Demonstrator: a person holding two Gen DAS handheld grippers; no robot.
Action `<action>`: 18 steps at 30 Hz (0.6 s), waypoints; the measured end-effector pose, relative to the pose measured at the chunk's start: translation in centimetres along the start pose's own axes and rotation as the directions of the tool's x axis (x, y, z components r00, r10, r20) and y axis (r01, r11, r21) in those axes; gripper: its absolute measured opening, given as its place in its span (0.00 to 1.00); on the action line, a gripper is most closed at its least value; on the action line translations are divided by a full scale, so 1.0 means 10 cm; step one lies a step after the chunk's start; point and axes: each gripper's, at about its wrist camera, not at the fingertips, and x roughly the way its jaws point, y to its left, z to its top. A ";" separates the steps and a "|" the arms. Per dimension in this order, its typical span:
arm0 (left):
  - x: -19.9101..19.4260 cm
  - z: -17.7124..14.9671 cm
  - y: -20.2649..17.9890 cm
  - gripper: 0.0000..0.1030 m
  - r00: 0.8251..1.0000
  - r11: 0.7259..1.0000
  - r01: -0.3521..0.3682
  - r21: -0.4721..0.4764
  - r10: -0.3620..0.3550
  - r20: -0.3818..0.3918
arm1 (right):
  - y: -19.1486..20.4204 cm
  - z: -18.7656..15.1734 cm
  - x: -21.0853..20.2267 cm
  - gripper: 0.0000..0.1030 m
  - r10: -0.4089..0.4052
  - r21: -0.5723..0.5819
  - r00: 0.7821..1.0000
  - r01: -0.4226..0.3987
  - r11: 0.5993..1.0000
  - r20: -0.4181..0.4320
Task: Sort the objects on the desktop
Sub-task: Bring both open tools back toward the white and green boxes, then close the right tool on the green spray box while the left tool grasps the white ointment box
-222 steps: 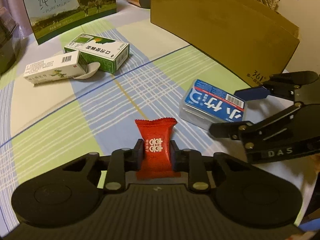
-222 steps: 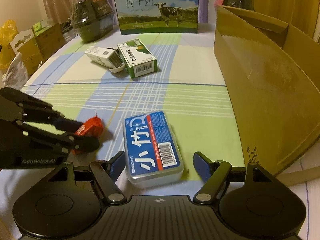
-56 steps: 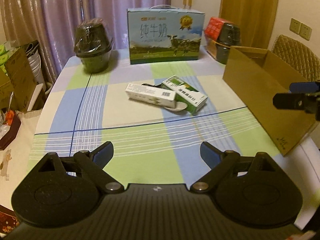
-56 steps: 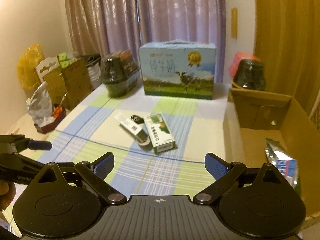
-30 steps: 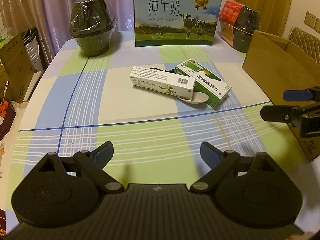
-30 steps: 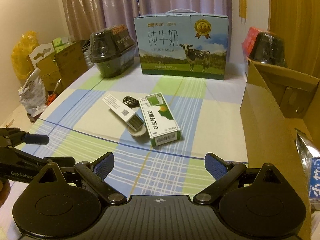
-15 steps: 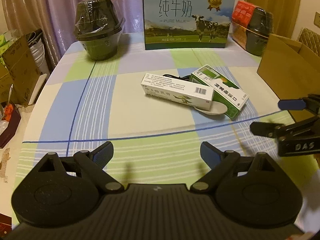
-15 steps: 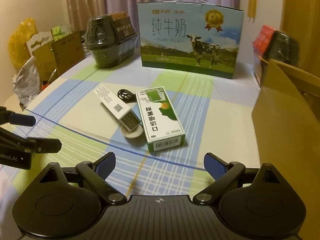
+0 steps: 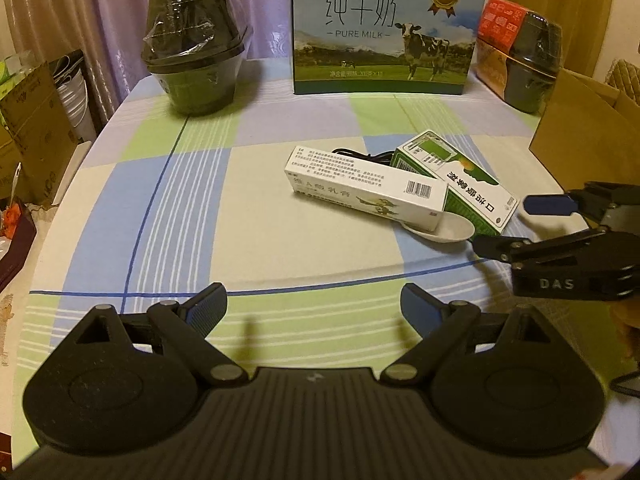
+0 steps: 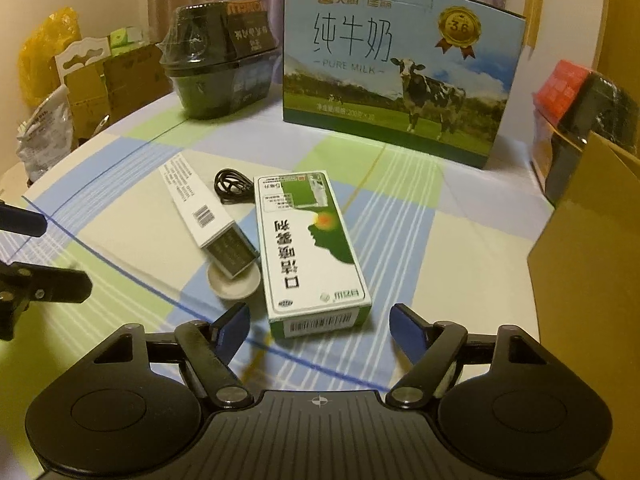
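A green and white box (image 10: 312,248) lies flat on the checked tablecloth, its near end just ahead of my right gripper (image 10: 320,326), which is open and empty. Beside it lies a long white box (image 10: 204,216) whose end rests on a small white spoon (image 10: 234,284). A coiled black cable (image 10: 232,186) sits behind them. In the left wrist view the white box (image 9: 364,188), green box (image 9: 452,178) and spoon (image 9: 444,230) lie ahead to the right. My left gripper (image 9: 314,306) is open and empty over the cloth. The right gripper (image 9: 516,224) reaches toward the green box there.
A brown cardboard box (image 10: 592,256) stands at the right edge of the table. At the back stand a large milk carton case (image 10: 396,72), a wrapped dark bowl (image 10: 220,60) and a red and dark package (image 10: 580,96). Cardboard boxes (image 9: 28,136) stand off the table's left side.
Both grippers have moved forward and lower toward the two boxes and the spoon. The red candy and blue case held earlier are gone from the table; both grippers now stand open.
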 end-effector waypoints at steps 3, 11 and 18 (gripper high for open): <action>0.00 0.01 -0.01 0.89 1.000 1.000 0.008 0.000 -0.008 0.001 | 0.02 0.02 0.08 0.60 -0.002 -0.025 1.000 0.002 1.000 -0.009; 0.00 -0.01 0.02 0.89 1.000 1.000 0.012 -0.006 -0.012 -0.003 | 0.15 -0.07 -0.03 0.51 0.030 -0.060 0.999 -0.031 0.998 -0.028; -0.07 -0.09 0.10 0.89 0.999 0.999 0.032 -0.022 -0.032 -0.009 | 0.45 -0.31 -0.29 0.51 0.103 -0.059 0.994 -0.105 0.993 -0.038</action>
